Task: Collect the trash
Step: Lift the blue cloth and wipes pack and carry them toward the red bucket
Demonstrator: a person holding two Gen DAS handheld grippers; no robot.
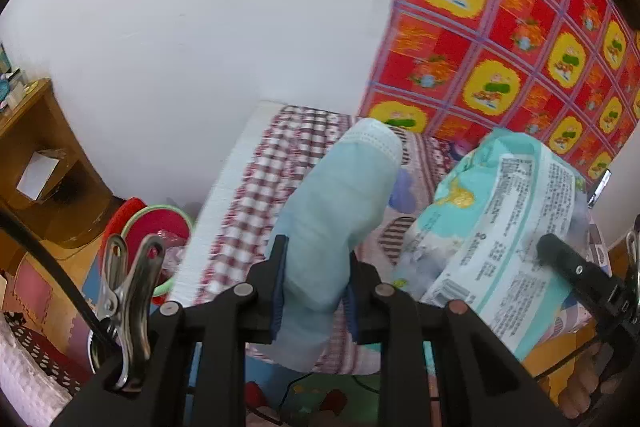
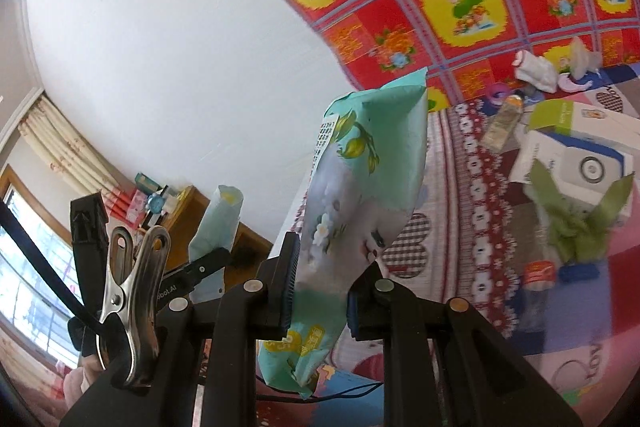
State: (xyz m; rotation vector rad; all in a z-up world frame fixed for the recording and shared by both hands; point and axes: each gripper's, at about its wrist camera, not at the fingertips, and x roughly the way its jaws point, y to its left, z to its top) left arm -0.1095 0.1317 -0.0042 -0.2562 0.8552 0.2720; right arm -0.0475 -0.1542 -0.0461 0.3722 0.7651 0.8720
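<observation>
Light-blue rolled pad (image 1: 336, 211) with a quilted white edge at its upper end, standing nearly upright, its lower part pinched between dark-blue pads, raised above the checked bed cover. Mint-green plastic wrapper (image 2: 360, 195) (yellow leaf and white flower print, a block of small black text on one face), crumpled and slack, sealed flap uppermost, gripped near its lower half and hanging above the bed's edge, just beside the pad.
</observation>
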